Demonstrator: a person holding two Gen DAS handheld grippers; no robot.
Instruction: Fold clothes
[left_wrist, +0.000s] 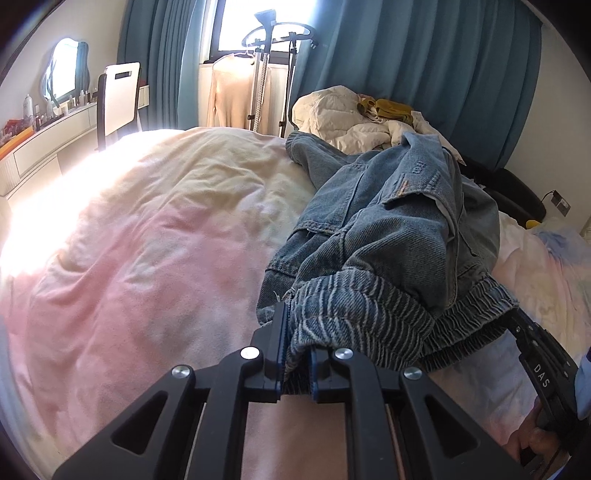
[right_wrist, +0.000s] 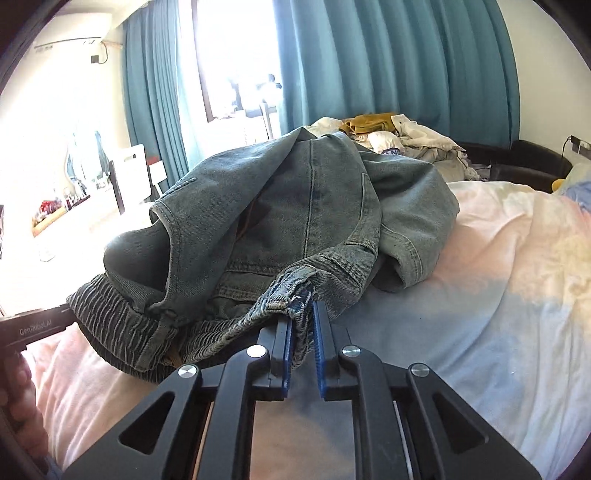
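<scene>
Left wrist view: looks forward along the left hand-held gripper, low over the bed, facing the teal curtains and window — very near the denim garment.
Right wrist view: looks forward along the right hand-held gripper, equally low and near, facing the same curtains.
Shared: the garment, the bed, the clothes pile — each view catches the other gripper at its edge.
</scene>
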